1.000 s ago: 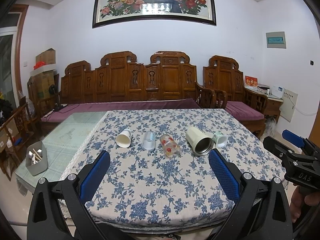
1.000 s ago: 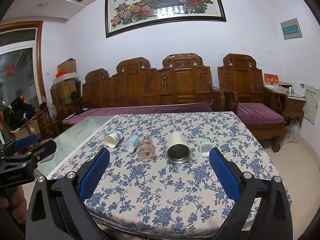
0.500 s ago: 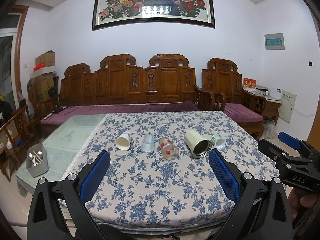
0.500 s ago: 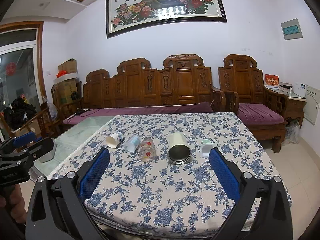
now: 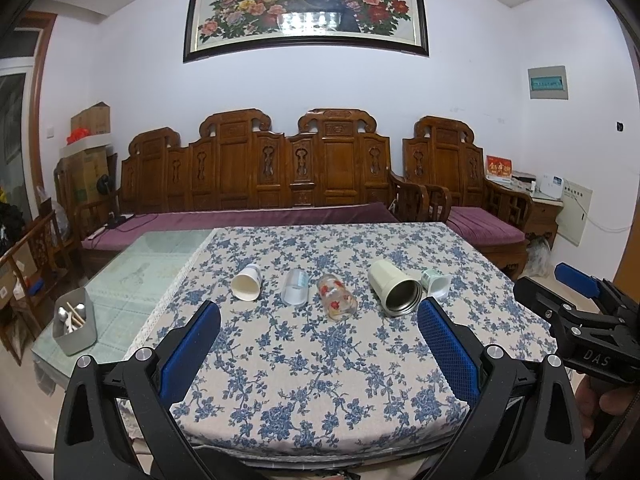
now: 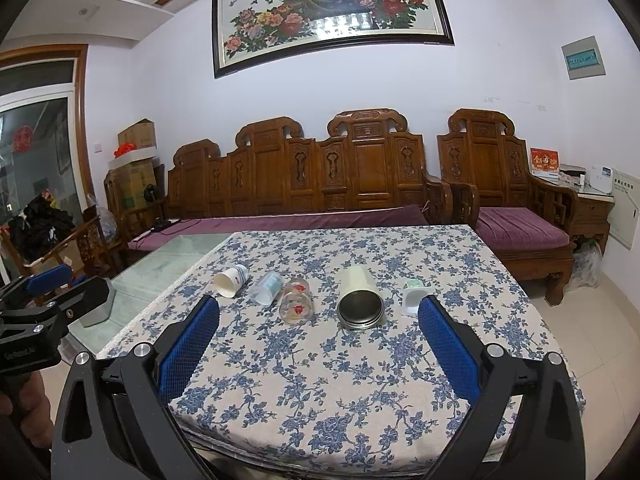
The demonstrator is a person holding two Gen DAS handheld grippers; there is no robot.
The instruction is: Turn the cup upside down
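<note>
- While both grippers hang short of the desk's [image 5: 320, 380] near edge, the left gripper [image 5: 320, 348] has its fingers [image 5: 192, 344] spread wide with nothing between them, and the right gripper [image 6: 320, 344] is just as wide and just as empty.
- Beyond the fingers, across a stretch of flowered cloth, five cups lie on their sides in a row at mid-frame, none touched.
- Each cup's long axis runs roughly away from the cameras, mouth toward the near edge, base toward the sofa [image 5: 256, 216].
- From the left view, the paper cup [image 5: 247, 287], clear plastic cup [image 5: 295, 292] and flowered glass [image 5: 337, 302] sit straight ahead between the fingers; this hand looks nearer to them.
- In the right view, the steel-lined cup [image 6: 360, 300] lies dead centre and the small white cup [image 6: 414, 296] just left of the right-hand finger; this hand seems nearer to those.
- Which cup goes first cannot be told; either way the reach is forward and down.
</note>
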